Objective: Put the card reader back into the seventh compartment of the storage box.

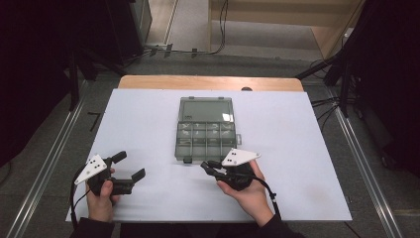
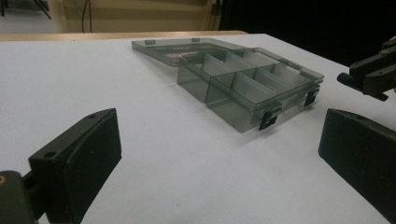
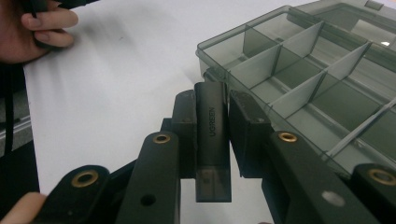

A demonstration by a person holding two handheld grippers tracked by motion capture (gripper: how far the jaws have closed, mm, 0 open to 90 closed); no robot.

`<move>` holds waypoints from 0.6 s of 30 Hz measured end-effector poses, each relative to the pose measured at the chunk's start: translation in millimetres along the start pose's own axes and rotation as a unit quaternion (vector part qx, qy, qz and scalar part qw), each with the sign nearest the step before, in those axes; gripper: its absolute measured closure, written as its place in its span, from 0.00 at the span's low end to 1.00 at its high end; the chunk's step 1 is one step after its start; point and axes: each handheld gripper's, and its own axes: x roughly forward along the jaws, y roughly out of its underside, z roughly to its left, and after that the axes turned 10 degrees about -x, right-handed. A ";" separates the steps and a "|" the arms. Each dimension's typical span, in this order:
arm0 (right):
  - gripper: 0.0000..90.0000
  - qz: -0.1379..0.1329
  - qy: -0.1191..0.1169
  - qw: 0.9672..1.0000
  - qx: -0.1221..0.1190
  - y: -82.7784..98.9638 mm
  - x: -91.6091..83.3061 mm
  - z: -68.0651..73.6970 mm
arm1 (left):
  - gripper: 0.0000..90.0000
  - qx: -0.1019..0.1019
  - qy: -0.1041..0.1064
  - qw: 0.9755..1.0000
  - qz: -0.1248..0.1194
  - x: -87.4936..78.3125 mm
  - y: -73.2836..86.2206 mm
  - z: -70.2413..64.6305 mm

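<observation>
The adapter (image 3: pixel 213 140) is clamped in the right hand-held gripper (image 3: pixel 212 109) beside the open box (image 1: pixel 205 130), not yet placed inside; the left hand-held gripper (image 2: pixel 219 144) is held wide open, empty.

From my remote seat I see a wooden table (image 1: pixel 210 82) under a white sheet (image 1: pixel 297 148), grey carpeted floor (image 1: pixel 198 20), metal rails (image 1: pixel 366 168) either side, cables (image 1: pixel 218 29) trailing, dark surroundings.

I count one open box (image 1: pixel 205 129), one adapter (image 3: pixel 212 140), two grippers: left (image 1: pixel 130 166), right (image 1: pixel 209 167).
</observation>
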 end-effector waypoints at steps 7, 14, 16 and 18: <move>0.79 -0.003 0.002 1.000 0.005 -3.4 -2.2 -4.1 | 0.00 0.001 0.001 1.000 0.000 0.0 0.1 0.0; 0.79 -0.010 0.004 1.000 0.008 -6.8 -4.6 -9.5 | 0.00 0.001 0.001 1.000 0.000 0.2 0.2 -0.1; 0.79 -0.011 0.005 1.000 0.011 -7.9 -5.4 -10.3 | 0.00 0.001 0.001 1.000 0.000 0.1 0.2 -0.1; 0.79 -0.012 0.006 1.000 0.011 -9.2 -6.2 -11.9 | 0.00 0.001 0.001 1.000 0.000 0.1 0.2 -0.1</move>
